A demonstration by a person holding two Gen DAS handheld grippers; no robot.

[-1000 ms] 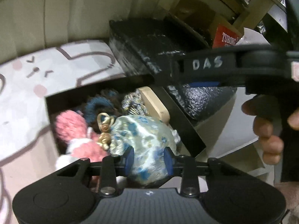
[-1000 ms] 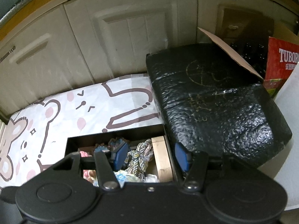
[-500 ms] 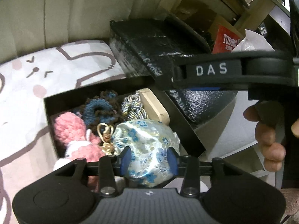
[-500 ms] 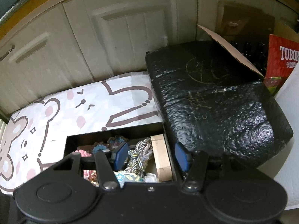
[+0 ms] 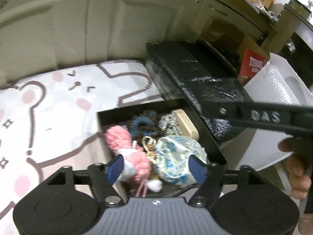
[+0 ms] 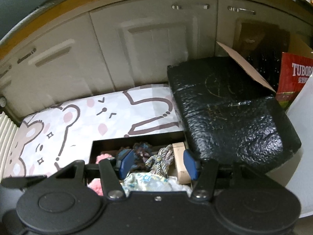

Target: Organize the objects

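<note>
1. Left claw (image 5: 155, 166) hangs above the near end of the black box (image 5: 137, 110), jaws opening, blue pads spread clear of everything; released, nothing gripped.
2. Floral pouch (image 5: 176, 160), pale with blue flowers, lies in the box between and beyond the left pads, touching neither pad.
3. Pink knitted toy (image 5: 125, 146) sits in the box just left of the pouch; gold clasp (image 5: 149, 146) between the two.
4. Further back in the box: blue-brown scrunchie (image 5: 140, 125), twisted cord (image 5: 168, 123), beige block (image 5: 186, 124) against the right wall.
5. Right claw (image 6: 157, 163) hovers over the same box (image 6: 109, 144), jaws parted and empty; pads not pressing on anything.
6. In the right wrist view the cord (image 6: 162, 156) and the beige block (image 6: 181, 162) show between the pads but lower down, in the box; pouch (image 6: 148, 182) partly hidden by the claw body.
7. Left wrist view: the right tool crosses the upper right, marked "DAS"; a hand (image 5: 297, 168) grips its handle.
8. Box rests on a bear-print cloth (image 6: 97, 117); black bubble-wrapped parcel (image 6: 230, 113) touches the box's right side.
9. Red carton (image 6: 293, 78) behind the parcel, cream cabinet doors (image 6: 152, 49) at the back.
10. Left wrist view is motion-blurred.
</note>
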